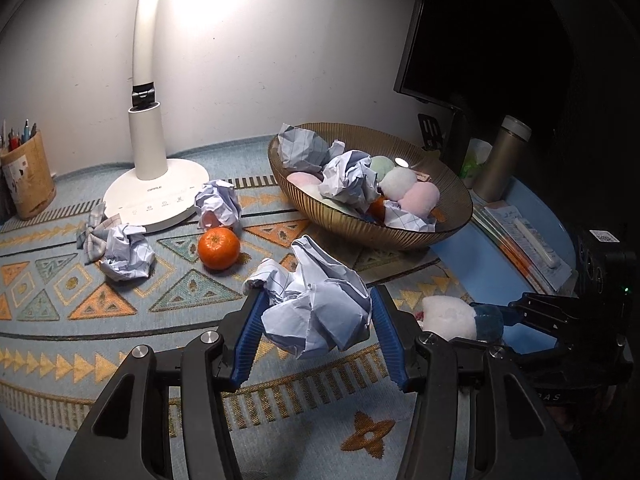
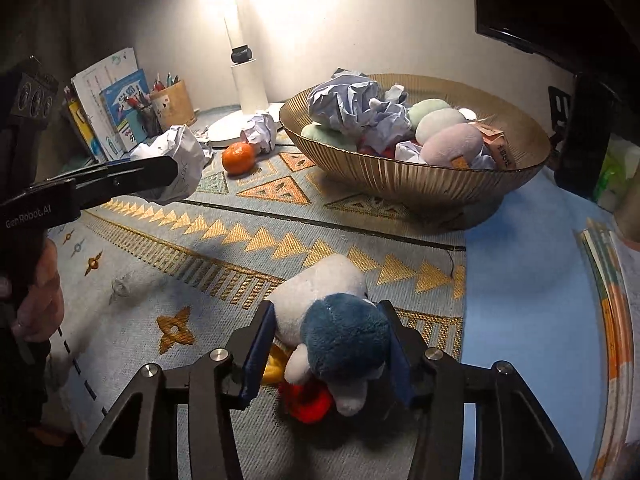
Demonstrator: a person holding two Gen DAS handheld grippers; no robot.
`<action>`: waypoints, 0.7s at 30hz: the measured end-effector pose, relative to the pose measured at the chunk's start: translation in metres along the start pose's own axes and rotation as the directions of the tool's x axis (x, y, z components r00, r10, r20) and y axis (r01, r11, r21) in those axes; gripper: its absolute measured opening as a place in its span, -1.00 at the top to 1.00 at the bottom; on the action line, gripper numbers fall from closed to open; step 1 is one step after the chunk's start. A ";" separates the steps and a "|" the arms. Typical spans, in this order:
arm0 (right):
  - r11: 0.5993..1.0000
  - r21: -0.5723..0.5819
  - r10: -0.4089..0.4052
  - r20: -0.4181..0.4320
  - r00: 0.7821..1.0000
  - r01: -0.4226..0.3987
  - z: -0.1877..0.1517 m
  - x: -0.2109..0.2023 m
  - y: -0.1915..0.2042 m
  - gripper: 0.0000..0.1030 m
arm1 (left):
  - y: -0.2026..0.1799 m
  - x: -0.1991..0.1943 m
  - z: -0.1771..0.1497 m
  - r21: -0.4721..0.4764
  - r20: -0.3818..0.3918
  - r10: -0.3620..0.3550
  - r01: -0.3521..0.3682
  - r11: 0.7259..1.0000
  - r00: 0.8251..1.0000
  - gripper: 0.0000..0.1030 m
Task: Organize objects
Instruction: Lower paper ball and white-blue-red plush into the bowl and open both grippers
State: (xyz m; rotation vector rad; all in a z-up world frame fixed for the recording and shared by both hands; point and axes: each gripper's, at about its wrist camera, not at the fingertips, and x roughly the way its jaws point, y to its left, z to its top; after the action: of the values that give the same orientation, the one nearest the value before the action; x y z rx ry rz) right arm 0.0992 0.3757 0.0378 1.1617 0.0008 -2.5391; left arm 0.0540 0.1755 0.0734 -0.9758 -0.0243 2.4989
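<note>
the left tool (image 1: 316, 320) pinches a crumpled paper ball (image 1: 316, 312) above the tabletop (image 1: 120, 320), and the right tool (image 2: 328, 354) pinches a stuffed toy (image 2: 336, 336).

The left gripper (image 1: 316, 320) is hanging clear above the worktop (image 1: 120, 320), its blue-padded fingers (image 1: 250, 334) pressing in on a crumpled paper ball (image 1: 316, 316) from both sides — the black linkage arms are spreading back toward the camera. The right gripper (image 2: 326, 344) is sitting low, just over the worktop, its fingers (image 2: 260, 344) clamping a plush toy (image 2: 340, 340). A bare hand (image 2: 36, 300) is gripping the left gripper's handle — seen at the right wrist view's left edge.
</note>
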 end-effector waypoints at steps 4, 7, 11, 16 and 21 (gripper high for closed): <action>0.998 0.055 0.002 0.090 0.996 -0.007 0.022 -0.035 0.001 0.03 | -0.007 0.001 0.028 0.026 0.038 -0.021 0.020 0.999 0.999 0.03; 0.989 0.148 -0.059 0.185 0.981 0.031 0.057 -0.059 -0.017 0.02 | -0.016 0.005 0.062 0.050 0.091 -0.055 0.051 0.997 0.994 0.03; 0.946 0.319 -0.140 0.259 0.956 0.053 0.103 -0.057 -0.062 0.01 | -0.024 0.034 0.101 0.077 0.111 -0.066 0.057 0.995 0.992 0.00; 0.897 0.441 -0.165 0.254 0.953 0.038 0.154 -0.020 -0.100 0.00 | -0.031 0.083 0.126 0.113 0.090 -0.057 0.047 0.992 0.994 -0.02; 0.911 0.411 -0.159 0.254 0.954 0.043 0.189 0.018 -0.111 -0.14 | -0.031 0.107 0.134 0.132 0.085 -0.071 0.060 0.989 0.994 -0.89</action>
State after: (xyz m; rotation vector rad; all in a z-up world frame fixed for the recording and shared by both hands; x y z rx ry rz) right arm -0.0852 0.4476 0.1342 0.9344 -0.5721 -2.8642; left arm -0.0893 0.2672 0.1111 -0.7981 0.0756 2.4484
